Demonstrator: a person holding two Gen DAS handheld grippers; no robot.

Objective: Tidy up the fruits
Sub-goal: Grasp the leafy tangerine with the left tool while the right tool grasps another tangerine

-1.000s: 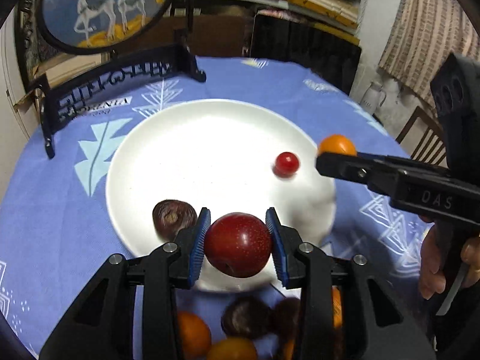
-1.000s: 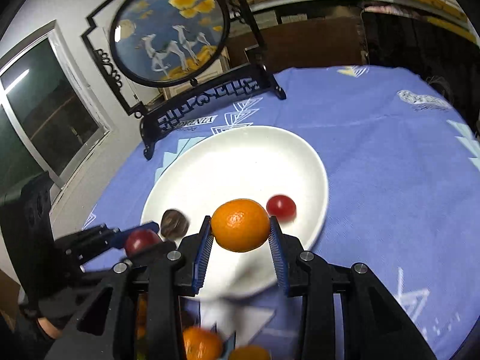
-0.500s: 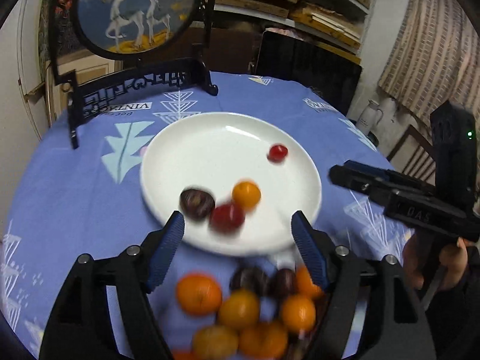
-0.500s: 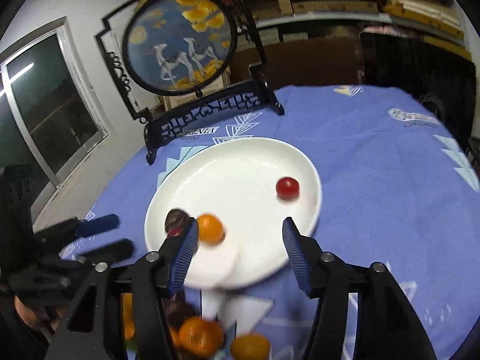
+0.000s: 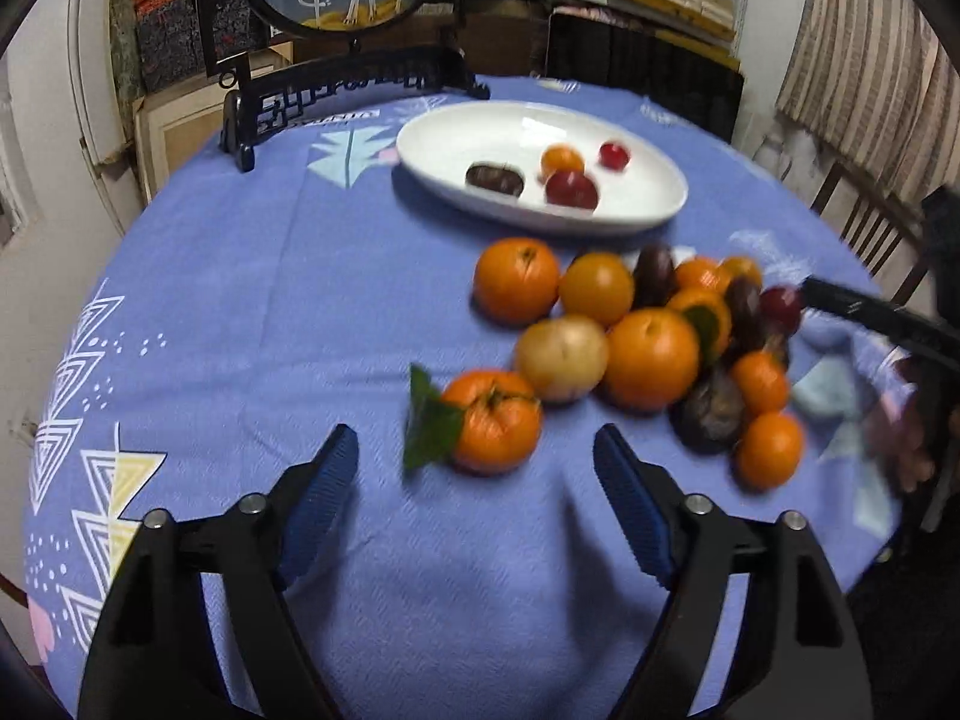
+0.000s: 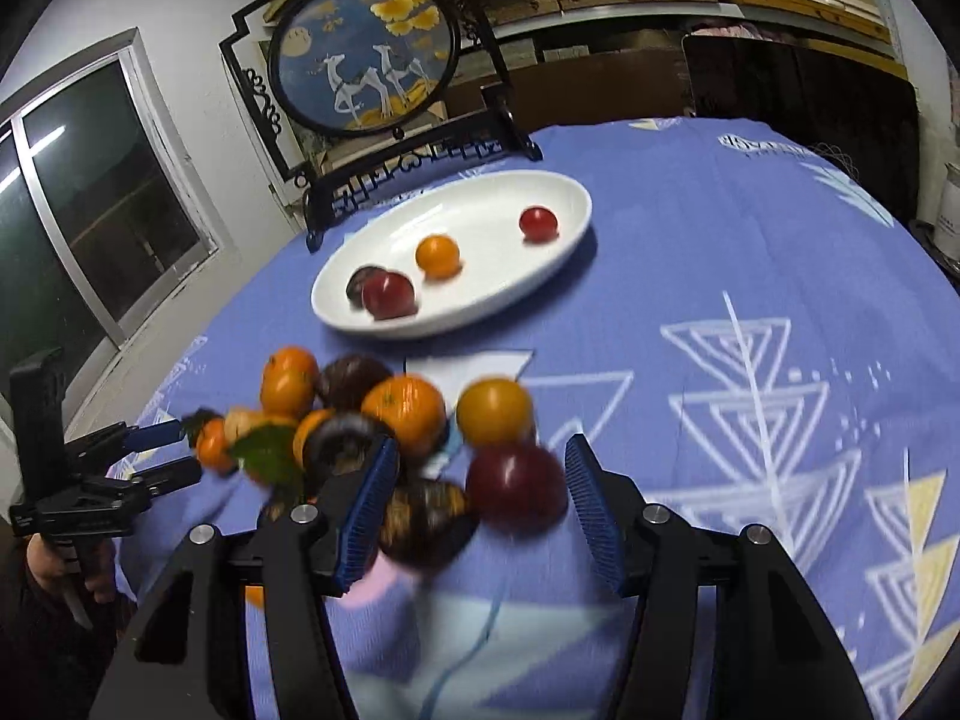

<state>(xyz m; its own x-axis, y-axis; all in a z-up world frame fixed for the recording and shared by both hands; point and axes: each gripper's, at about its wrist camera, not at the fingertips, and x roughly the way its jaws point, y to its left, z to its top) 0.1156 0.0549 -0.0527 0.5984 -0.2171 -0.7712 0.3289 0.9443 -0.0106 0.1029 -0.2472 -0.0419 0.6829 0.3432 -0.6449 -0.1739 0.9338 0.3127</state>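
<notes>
Blue-clothed tabletop (image 5: 252, 276): both hand-held grippers, left (image 5: 477, 483) and right (image 6: 480, 495), wide open, empty, poised at fruit pile (image 5: 636, 324) bound for plate (image 5: 432, 138).

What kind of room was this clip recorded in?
Probably a home dining or living room: a round table under a blue patterned tablecloth, a decorative deer screen on a carved stand, and wooden chairs alongside.

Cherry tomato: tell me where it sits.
The cherry tomato sits on the white plate, at its right end in the right wrist view, right of the small orange.
</notes>
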